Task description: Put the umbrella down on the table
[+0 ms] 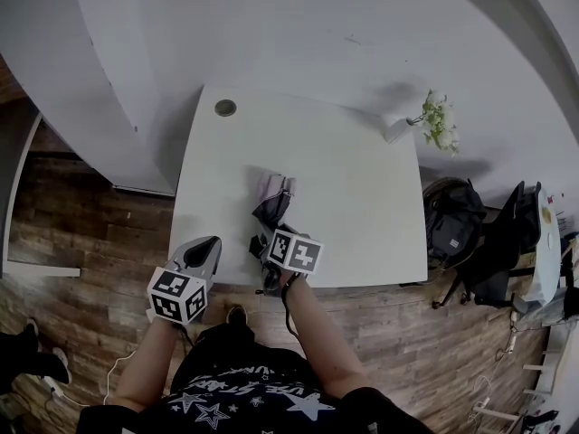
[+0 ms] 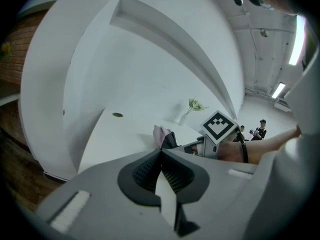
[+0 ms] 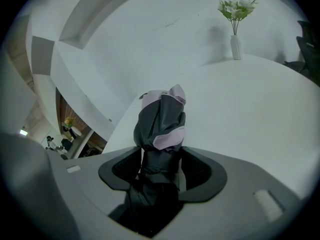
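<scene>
Grey with pale lilac panels, the folded umbrella (image 1: pixel 274 202) lies on the white table (image 1: pixel 362 197) near the middle of the head view, its far end pointing up the frame. My right gripper (image 1: pixel 270 235) sits at its near end, just above the table's lower edge. My left gripper (image 1: pixel 212 244) hangs at lower left over the table's front corner, apart from the umbrella.

In the left gripper view the pads meet at the tip with nothing between them, so that tool is clenched and empty. Beyond it, right of centre, I see the umbrella resting flat on the tabletop and the other gripper's marker cube beside it.

In the right gripper view the jaws stand wide, one on each side of the umbrella's dark bundled end. A thin pale gap shows at the right pad, so I read this as released, not clamped, though the fabric fills most of the opening. A vase of flowers (image 3: pixel 235 46) stands at upper right.

I judge the putting-down done. What is left is to draw the right gripper back off the umbrella without dragging it
</scene>
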Tool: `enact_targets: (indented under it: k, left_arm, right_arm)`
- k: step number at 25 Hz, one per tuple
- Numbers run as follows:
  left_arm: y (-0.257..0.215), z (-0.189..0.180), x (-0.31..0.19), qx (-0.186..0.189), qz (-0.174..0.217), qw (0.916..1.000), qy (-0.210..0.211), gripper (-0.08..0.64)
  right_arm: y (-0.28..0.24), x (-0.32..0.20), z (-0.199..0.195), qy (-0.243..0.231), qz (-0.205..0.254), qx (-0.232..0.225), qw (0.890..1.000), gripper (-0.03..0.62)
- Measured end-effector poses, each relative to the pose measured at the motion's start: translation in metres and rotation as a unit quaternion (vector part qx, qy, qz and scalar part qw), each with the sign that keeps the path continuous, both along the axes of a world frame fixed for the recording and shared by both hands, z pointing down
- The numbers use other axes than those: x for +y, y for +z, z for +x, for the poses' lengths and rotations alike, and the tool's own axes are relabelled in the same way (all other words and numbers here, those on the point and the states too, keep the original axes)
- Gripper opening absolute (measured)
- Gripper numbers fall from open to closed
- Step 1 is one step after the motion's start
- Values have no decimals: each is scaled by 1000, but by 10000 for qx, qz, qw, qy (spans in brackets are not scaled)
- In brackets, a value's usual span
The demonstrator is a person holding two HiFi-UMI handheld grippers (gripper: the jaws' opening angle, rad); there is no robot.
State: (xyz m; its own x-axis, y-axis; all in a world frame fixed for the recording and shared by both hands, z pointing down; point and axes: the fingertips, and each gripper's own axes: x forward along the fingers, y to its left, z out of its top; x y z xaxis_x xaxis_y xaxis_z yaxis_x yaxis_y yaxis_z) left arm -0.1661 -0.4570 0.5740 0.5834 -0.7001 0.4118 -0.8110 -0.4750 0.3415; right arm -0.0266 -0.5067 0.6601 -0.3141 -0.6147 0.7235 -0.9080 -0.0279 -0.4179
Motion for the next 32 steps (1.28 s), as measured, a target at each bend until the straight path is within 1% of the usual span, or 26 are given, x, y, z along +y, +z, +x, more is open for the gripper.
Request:
enact_targets:
  k: [3, 6, 11, 16, 21, 24, 31, 32]
  left_arm:
    - [-2, 1, 3, -9, 13, 10000, -5, 3]
    - [-7, 4, 9, -42, 59, 10000, -5, 3]
    - [-20, 13, 19, -61, 201, 9998, -20, 3]
    - [-39, 21, 40, -51, 362, 9993, -41, 3]
    - [-54, 29, 62, -65, 531, 9985, -95, 3]
    - [-64, 36, 78, -54, 626, 9980, -116, 3]
    - [-77, 57, 129, -44, 811, 9966, -99, 3]
    - [-79, 61, 135, -45, 826, 9965, -90, 3]
  right_arm:
    - [-6, 4, 4, 2, 66, -54, 10000, 267]
    - [-17, 11, 12, 54, 243, -108, 9996, 255]
    - [-38, 24, 30, 85, 524, -40, 9986, 242]
    - [-63, 45, 43, 64, 780, -77, 9969, 189]
    - [-86, 72, 53, 42, 1008, -147, 9948, 170]
    - [-98, 91, 62, 25, 1139, -161, 9934, 132]
    - [-120, 144, 81, 5, 1422, -315, 9893, 14]
    - [-121, 151, 85, 5, 1444, -324, 9890, 14]
